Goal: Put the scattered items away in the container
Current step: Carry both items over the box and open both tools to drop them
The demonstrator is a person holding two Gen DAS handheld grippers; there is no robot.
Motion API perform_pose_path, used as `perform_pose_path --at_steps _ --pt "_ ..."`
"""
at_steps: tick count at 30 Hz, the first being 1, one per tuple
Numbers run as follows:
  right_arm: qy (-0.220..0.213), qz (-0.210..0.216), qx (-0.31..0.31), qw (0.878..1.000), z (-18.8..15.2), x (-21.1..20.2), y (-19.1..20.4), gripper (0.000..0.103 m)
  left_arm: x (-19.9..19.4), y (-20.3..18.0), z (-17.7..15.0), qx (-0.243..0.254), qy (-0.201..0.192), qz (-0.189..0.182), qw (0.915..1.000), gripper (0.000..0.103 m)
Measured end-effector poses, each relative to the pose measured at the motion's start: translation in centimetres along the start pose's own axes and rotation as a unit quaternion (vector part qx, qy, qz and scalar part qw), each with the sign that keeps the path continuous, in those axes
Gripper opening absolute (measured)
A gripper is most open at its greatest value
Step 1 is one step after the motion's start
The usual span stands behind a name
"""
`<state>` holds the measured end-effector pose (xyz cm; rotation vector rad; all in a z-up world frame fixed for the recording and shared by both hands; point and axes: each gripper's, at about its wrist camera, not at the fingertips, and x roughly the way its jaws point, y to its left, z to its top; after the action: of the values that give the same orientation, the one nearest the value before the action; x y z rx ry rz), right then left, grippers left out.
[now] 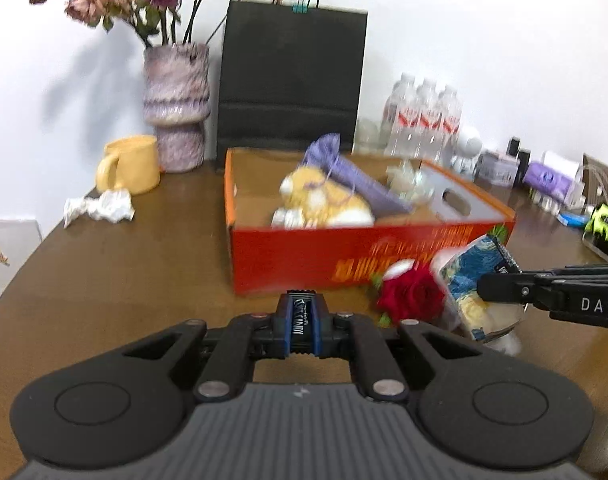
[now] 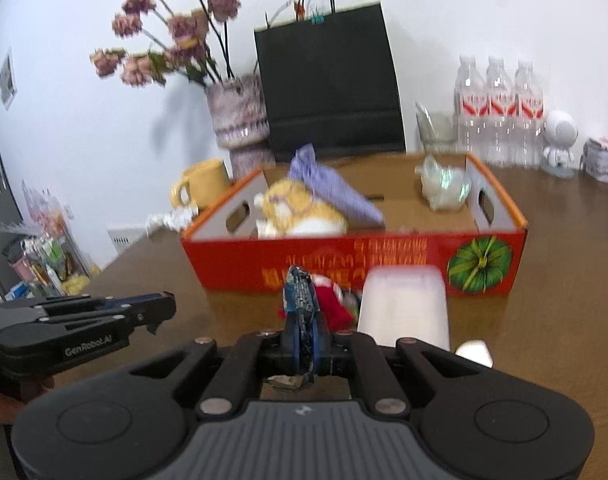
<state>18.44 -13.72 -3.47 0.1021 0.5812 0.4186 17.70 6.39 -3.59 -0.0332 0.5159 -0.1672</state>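
Motion blurs the orange box (image 1: 343, 256) on our brown desk (image 1: 124, 272). Left gripper (image 1: 302, 322) clamps a candy packet (image 1: 302, 320); right gripper (image 2: 304, 344) pinches a blue-patterned packet (image 2: 300, 292).

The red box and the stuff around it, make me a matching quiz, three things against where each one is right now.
Things:
1. stuffed toy
2. candy packet
3. yellow mug

Places:
A. on the table left of the red box
B. inside the red box
C. between the left gripper fingers

Pairs: 1-B, 2-C, 3-A
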Motion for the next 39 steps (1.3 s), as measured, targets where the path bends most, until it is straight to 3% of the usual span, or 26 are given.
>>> perform_pose_path --at_steps 9,15,20,26,27,29,30,31,32,33,34,39 --pt "-0.067 -0.017 0.0 0.998 6.0 0.4 -2.7 0.005 2.4 -1.4 6.4 -0.02 -0.068 0.002 0.9975 0.01" --pt "-0.081 -0.038 0.011 0.996 9.0 3.9 -6.0 0.005 7.7 -1.3 8.6 -0.042 -0.066 0.023 0.9966 0.01" --pt "-0.05 -0.046 0.01 0.998 9.4 7.9 -8.4 0.005 11.9 -1.0 8.6 -0.041 -0.035 0.026 0.9982 0.01" --pt "-0.014 -0.052 -0.006 0.999 9.4 11.0 -9.5 0.006 13.8 -0.9 8.3 -0.029 -0.017 0.032 0.9989 0.011" --pt "-0.011 -0.052 -0.008 0.999 9.3 11.2 -9.5 0.009 14.0 -0.9 8.4 -0.029 -0.013 0.03 0.9991 0.014" --pt "-0.004 -0.053 -0.009 0.999 9.3 11.3 -9.5 0.016 14.1 -0.7 8.3 -0.034 -0.009 0.029 0.999 0.045" --pt "-0.002 -0.056 -0.011 0.998 9.3 11.3 -9.5 0.025 14.1 -0.7 8.3 -0.039 -0.005 0.033 0.9987 0.08" --pt "0.004 -0.059 -0.015 0.998 9.3 11.3 -9.4 0.05 14.0 -0.7 8.4 -0.042 -0.002 0.042 0.9982 0.097" --pt "0.009 -0.061 -0.017 0.998 9.3 11.2 -9.3 0.066 13.8 -0.8 8.4 -0.042 -0.007 0.051 0.9978 0.1" --pt "0.01 -0.064 -0.019 0.998 9.3 11.1 -9.2 0.093 13.5 -1.0 8.5 -0.037 -0.012 0.055 0.9977 0.103" --pt "0.006 -0.067 -0.023 0.998 9.4 10.7 -9.1 0.099 13.3 -1.2 8.6 -0.029 -0.014 0.055 0.9979 0.103" --pt "0.001 -0.078 -0.039 0.996 9.7 9.8 -8.4 0.103 13.0 -2.3 8.6 -0.006 -0.009 0.061 0.9981 0.103"
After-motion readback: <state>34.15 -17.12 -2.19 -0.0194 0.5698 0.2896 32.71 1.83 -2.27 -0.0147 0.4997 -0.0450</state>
